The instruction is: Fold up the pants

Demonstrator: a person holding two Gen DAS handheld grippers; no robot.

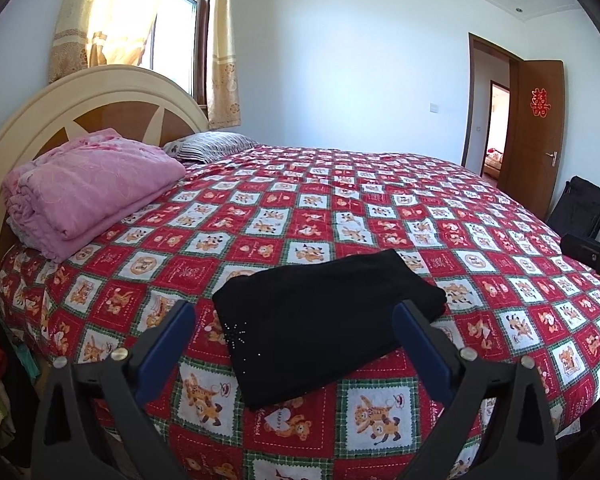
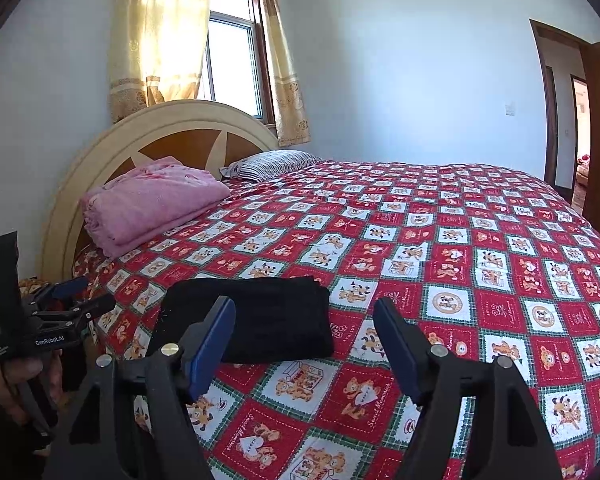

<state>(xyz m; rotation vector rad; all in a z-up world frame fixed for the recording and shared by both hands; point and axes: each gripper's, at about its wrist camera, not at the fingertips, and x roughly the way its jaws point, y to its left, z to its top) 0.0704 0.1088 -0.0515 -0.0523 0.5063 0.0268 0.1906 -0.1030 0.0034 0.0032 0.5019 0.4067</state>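
Black pants [image 1: 320,320] lie folded into a compact rectangle near the front edge of the bed; they also show in the right wrist view [image 2: 260,320]. My left gripper [image 1: 296,320] is open and empty, held above and in front of the pants, which show between its fingers. It also appears at the left of the right wrist view [image 2: 60,304]. My right gripper [image 2: 304,328] is open and empty, just right of the pants. A part of it shows at the right edge of the left wrist view [image 1: 592,256].
The bed has a red patchwork cover with bear prints [image 1: 380,208]. A folded pink blanket [image 1: 88,196] and a striped pillow [image 1: 212,146] lie by the round headboard [image 2: 172,128]. An open brown door [image 1: 536,132] and a black bag [image 1: 580,206] stand at the right.
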